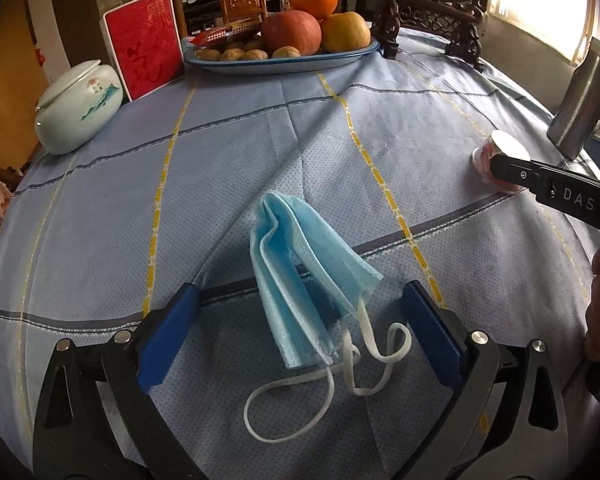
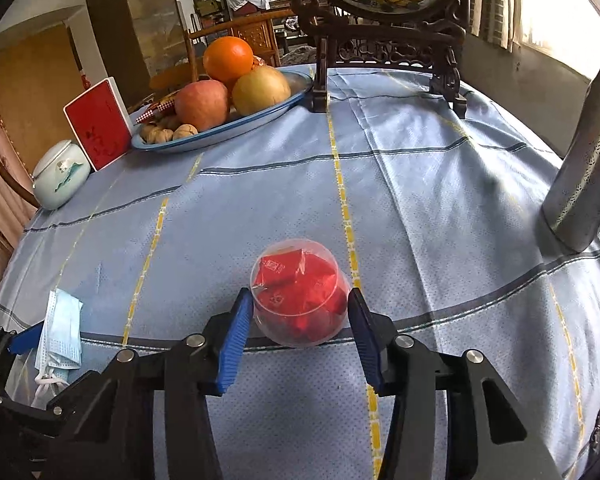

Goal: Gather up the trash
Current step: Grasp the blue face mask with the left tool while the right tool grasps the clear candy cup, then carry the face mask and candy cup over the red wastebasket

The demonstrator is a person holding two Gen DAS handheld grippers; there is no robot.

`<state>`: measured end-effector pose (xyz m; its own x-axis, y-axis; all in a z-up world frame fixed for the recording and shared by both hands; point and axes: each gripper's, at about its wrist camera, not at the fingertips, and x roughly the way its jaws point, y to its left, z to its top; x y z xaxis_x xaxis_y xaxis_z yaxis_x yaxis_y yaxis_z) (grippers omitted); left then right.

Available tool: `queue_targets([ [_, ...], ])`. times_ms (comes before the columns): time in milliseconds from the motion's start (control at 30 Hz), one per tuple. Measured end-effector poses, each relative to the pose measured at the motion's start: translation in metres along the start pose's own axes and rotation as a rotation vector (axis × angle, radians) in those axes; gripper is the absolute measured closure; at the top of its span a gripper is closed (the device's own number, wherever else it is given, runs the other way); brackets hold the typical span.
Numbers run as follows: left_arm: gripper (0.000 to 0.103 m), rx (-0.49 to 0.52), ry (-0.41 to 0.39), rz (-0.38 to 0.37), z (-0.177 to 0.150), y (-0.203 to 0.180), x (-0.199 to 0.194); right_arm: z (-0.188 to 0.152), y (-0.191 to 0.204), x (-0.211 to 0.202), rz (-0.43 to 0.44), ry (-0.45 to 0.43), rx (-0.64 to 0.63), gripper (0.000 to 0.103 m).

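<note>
A crumpled blue face mask [image 1: 300, 256] with white ear loops lies on the blue checked tablecloth [image 1: 100, 208]. My left gripper [image 1: 300, 292] hangs over it, wide open, one blue pad on each side and neither touching the mask. In the right wrist view the mask [image 2: 62, 320] sits at the far left, beside a blue left-gripper finger [image 2: 24, 340]. A clear plastic cup [image 2: 300, 292] stuffed with red wrappers lies on its side. My right gripper [image 2: 300, 300] has both pads against its sides. In the left wrist view the cup [image 1: 486, 160] shows at the right edge.
A blue-rimmed tray [image 1: 340, 58] of fruit and walnuts stands at the back, with a red box [image 1: 144, 44] and a pale ceramic jar [image 1: 78, 108] to its left. A carved wooden stand [image 1: 428, 12] and a metal flask [image 1: 580, 108] are at the right.
</note>
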<state>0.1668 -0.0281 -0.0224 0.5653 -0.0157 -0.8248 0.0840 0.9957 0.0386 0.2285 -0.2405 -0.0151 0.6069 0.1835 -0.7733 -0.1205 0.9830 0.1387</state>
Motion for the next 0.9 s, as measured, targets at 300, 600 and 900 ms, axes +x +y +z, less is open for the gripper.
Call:
queue_targets([
  [300,0.049,-0.086,-0.063,-0.120,0.010,0.016,-0.009,-0.001,0.004,-0.003,-0.013,-0.024,-0.021,0.054],
  [600,0.077,-0.123,-0.162,-0.185,0.010,0.017,-0.043,0.003,0.001,-0.031,0.035,-0.129,-0.011,0.054],
  [900,0.077,-0.149,-0.244,-0.259,0.010,0.023,-0.078,-0.026,0.013,-0.100,0.068,-0.298,-0.081,0.054],
])
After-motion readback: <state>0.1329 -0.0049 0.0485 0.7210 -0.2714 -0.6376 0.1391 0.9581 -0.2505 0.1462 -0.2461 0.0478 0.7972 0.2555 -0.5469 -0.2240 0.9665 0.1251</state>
